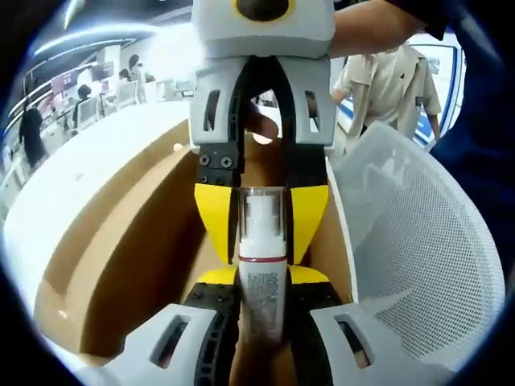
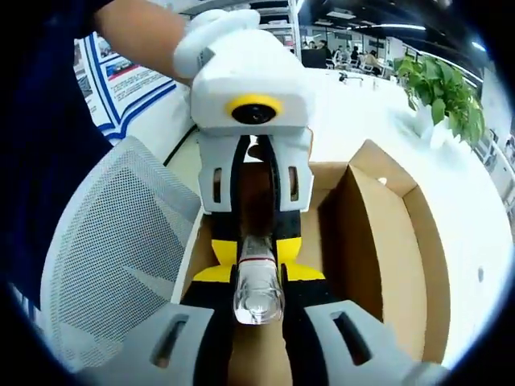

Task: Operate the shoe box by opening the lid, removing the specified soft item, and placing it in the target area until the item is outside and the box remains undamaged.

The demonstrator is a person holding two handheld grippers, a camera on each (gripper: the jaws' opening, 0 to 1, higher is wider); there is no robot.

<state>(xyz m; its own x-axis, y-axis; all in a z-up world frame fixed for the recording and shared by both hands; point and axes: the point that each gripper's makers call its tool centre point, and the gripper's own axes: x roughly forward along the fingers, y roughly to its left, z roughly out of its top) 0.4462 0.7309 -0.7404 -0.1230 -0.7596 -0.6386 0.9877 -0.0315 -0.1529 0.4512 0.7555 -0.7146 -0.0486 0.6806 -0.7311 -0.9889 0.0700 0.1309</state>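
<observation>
A slim white spray bottle (image 1: pixel 262 281) with a clear cap and a pink ring lies along my left gripper (image 1: pixel 263 275), whose yellow-tipped jaws are shut on its body. From the top of the left gripper view, my right gripper (image 1: pixel 261 229) meets it head-on, its yellow tips pressed beside the cap. In the right gripper view the bottle's clear cap end (image 2: pixel 258 299) points at the camera, with my right gripper (image 2: pixel 257 275) shut on it and the left gripper (image 2: pixel 257 251) opposite. The open cardboard shoe box (image 1: pixel 113 265) (image 2: pixel 386 241) lies below both.
A white mesh panel (image 1: pixel 418 249) (image 2: pixel 113 241) stands right beside the box. The box sits on a white table (image 2: pixel 475 217). A person's bare arm (image 2: pixel 145 32) holds the left gripper. A green plant (image 2: pixel 442 88) and several people are farther off.
</observation>
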